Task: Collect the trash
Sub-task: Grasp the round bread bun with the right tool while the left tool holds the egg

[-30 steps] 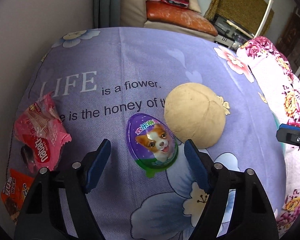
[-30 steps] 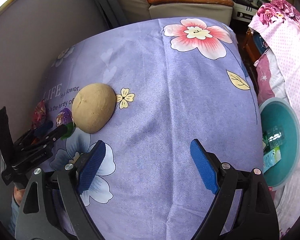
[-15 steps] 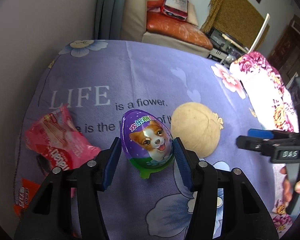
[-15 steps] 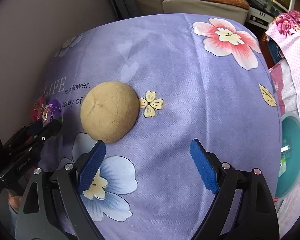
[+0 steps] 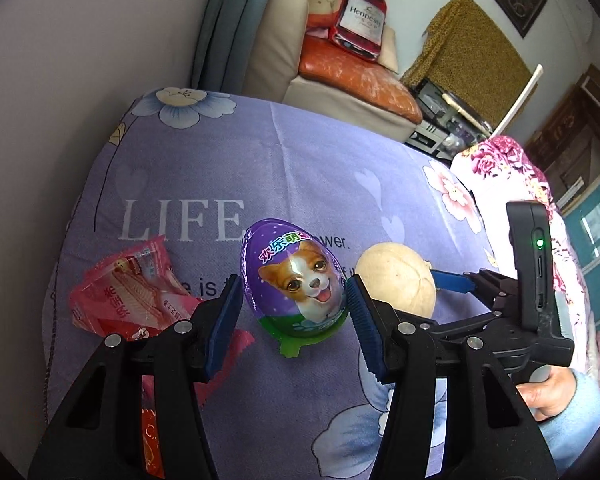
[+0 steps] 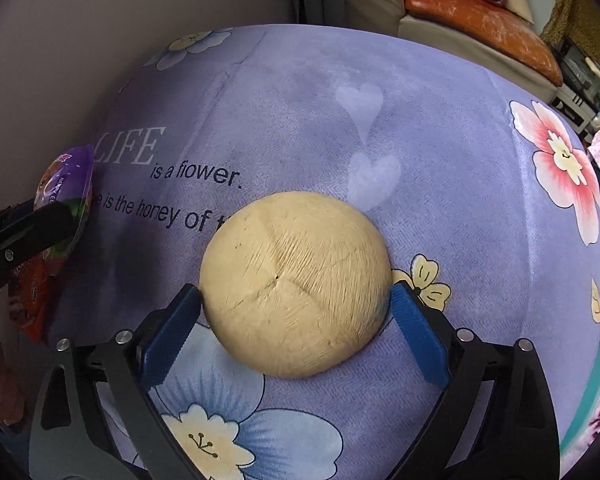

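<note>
Trash is getting picked up: my left gripper [image 5: 294, 316], closed on the purple egg [image 5: 296, 284], is lifting it higher than before, my right gripper [image 6: 296, 320] is opening wide around the tan ball [image 6: 296, 288], and the pink wrapper [image 5: 128, 288] is waiting.

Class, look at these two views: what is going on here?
A person is clearing trash off a flowered cloth with two handheld grippers. The left gripper is shut on a purple egg. The right gripper has just been opening wider and straddles a tan ball, not yet gripping. A pink wrapper lies beside.
</note>
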A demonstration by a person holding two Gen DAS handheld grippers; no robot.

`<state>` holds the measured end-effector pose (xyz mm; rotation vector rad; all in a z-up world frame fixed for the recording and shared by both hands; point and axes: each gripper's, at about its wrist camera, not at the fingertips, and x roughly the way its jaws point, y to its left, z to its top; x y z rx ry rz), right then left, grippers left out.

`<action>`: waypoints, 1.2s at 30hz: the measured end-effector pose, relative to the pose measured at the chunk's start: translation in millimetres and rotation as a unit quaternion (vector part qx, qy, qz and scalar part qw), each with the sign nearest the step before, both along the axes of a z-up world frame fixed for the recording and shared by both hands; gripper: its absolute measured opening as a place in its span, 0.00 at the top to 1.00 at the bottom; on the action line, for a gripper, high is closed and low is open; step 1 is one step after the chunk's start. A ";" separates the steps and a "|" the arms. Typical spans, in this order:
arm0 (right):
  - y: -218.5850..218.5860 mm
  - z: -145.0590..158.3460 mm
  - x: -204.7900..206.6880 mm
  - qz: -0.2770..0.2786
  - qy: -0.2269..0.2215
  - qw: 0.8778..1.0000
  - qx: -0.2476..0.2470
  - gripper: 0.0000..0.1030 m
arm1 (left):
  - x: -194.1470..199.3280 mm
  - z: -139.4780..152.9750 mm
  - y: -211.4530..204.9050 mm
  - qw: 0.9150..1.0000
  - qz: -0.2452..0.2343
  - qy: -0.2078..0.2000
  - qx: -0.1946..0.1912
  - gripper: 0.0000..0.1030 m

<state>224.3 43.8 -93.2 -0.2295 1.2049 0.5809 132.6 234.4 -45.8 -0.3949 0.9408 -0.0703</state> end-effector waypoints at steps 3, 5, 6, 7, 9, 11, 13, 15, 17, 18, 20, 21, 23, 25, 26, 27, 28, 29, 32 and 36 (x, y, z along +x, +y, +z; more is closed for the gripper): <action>1.5 -2.6 -0.2 0.009 -0.010 1.000 0.000 0.06 | 2.2 -3.9 -0.4 1.000 0.003 0.006 0.003 0.47; 0.2 -2.5 0.0 0.014 -0.015 1.000 0.009 0.06 | 2.7 -5.7 -0.3 1.000 0.005 0.010 0.000 0.47; -3.5 -1.9 0.0 0.013 -0.013 1.000 0.015 0.07 | 2.4 -6.2 -0.9 1.000 0.006 0.011 0.000 0.47; -6.3 -1.4 -0.4 0.011 -0.010 1.000 0.018 0.07 | 2.0 -6.6 -1.5 1.000 0.007 0.013 -0.001 0.47; -15.9 1.2 -2.0 0.003 -0.004 1.000 0.024 0.07 | 2.4 -7.4 -3.6 1.000 0.005 0.014 -0.001 0.47; -26.6 5.8 -3.3 -0.005 -0.003 1.000 0.028 0.07 | 3.1 -7.2 -8.3 1.000 0.002 0.014 -0.002 0.47; -42.6 14.3 -2.5 -0.022 0.003 0.999 0.048 0.07 | 3.5 -6.8 -13.8 1.000 -0.003 0.014 -0.003 0.47; -61.6 27.3 -1.6 -0.044 0.000 0.997 0.068 0.07 | 3.9 -5.9 -21.0 1.000 -0.008 0.013 -0.004 0.47; -69.7 33.3 -4.1 -0.057 -0.008 0.996 0.075 0.07 | 3.9 -4.4 -29.8 1.000 -0.015 0.011 -0.003 0.47; -77.8 38.7 -5.7 -0.064 -0.011 0.995 0.078 0.07 | 3.5 -3.1 -35.4 1.000 -0.019 0.010 -0.002 0.47; -86.8 44.3 -7.1 -0.072 -0.015 0.994 0.079 0.07 | 2.9 -3.0 -46.9 1.000 -0.028 0.011 -0.004 0.47; -95.8 48.8 -8.4 -0.079 -0.019 0.994 0.080 0.07 | 2.4 -2.4 -54.7 0.999 -0.035 0.011 -0.003 0.47; -106.9 53.0 -10.6 -0.088 -0.020 0.992 0.085 0.07 | 2.2 -2.6 -68.1 0.999 -0.048 0.012 -0.001 0.47; -123.6 57.9 -15.3 -0.103 -0.023 0.990 0.092 0.07 | 2.0 -1.3 -84.3 0.998 -0.063 0.013 0.001 0.47; -130.5 60.6 -15.2 -0.106 -0.023 0.990 0.093 0.07 | 2.1 -0.6 -91.9 0.997 -0.070 0.013 0.002 0.47; -144.9 63.5 -18.9 -0.116 -0.024 0.988 0.097 0.07 | 2.1 0.6 -100.7 0.997 -0.077 0.013 0.003 0.47; -150.1 64.0 -19.1 -0.121 -0.024 0.987 0.099 0.07 | 2.4 1.8 -109.0 0.996 -0.084 0.013 0.004 0.47; -164.7 65.7 -22.8 -0.133 -0.025 0.986 0.102 0.07 | 2.7 3.2 -116.9 0.996 -0.090 0.012 0.005 0.47; -186.7 66.9 -27.8 -0.151 -0.025 0.982 0.107 0.07 | 2.5 8.2 -143.0 0.994 -0.109 0.009 0.009 0.47; -228.1 69.4 -39.3 -0.183 -0.031 0.976 0.114 0.07 | 2.2 14.4 -181.8 0.990 -0.136 0.004 0.018 0.47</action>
